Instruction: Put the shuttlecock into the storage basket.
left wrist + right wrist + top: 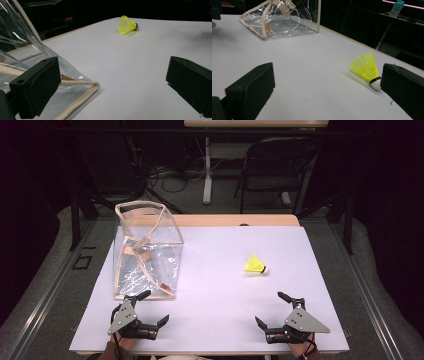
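a lab: dark curtains, floor cables (170, 177), folding chair (277, 165).

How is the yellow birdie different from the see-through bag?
The shuttlecock is bright yellow and solid in colour; the clear plastic bag is transparent with beige trim. The shuttlecock is small, the bag far bigger. The shuttlecock lies on its side near the right gripper; the bag stands upright with its top open, by the left gripper. Both rest on the same white table, and neither is held.

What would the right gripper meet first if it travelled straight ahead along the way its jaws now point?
Mostly bare table. The yellow shuttlecock lies just beside the right gripper's far-side jaw, so that jaw might clip its white tip; depth is unclear.
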Action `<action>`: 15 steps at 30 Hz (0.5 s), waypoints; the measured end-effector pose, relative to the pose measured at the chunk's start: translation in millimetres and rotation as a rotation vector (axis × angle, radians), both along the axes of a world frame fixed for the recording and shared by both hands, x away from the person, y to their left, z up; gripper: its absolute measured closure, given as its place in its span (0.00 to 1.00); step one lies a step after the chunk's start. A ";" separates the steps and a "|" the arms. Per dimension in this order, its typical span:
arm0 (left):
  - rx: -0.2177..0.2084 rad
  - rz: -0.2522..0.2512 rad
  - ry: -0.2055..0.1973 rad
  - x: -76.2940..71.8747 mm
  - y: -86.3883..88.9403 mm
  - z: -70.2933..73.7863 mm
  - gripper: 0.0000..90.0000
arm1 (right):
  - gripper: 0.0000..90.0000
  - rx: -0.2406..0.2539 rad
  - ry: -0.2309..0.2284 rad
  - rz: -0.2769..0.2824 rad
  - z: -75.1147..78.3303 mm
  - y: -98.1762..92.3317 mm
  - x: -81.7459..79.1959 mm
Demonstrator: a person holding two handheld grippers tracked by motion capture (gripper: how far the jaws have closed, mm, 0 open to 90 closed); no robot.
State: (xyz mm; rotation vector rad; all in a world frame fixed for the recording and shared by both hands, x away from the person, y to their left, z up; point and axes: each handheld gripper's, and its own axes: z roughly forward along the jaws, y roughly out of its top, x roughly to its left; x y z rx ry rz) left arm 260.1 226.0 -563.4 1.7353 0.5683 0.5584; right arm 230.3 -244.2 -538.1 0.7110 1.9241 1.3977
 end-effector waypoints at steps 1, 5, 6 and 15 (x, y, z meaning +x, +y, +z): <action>-0.002 -0.001 0.001 -0.1 -0.3 0.1 0.00 | 0.00 -0.001 0.000 0.001 -0.1 -0.1 0.2; -0.003 0.000 0.004 -0.1 -0.3 0.1 0.00 | 0.00 0.002 0.002 0.002 -0.3 -0.2 1.0; -0.008 0.005 0.007 0.0 0.0 -0.1 0.00 | 0.00 0.002 0.006 0.005 -0.3 -0.1 2.1; -0.001 -0.013 0.014 1.1 -1.6 -0.5 0.00 | 0.00 -0.015 0.017 -0.009 0.1 0.0 5.2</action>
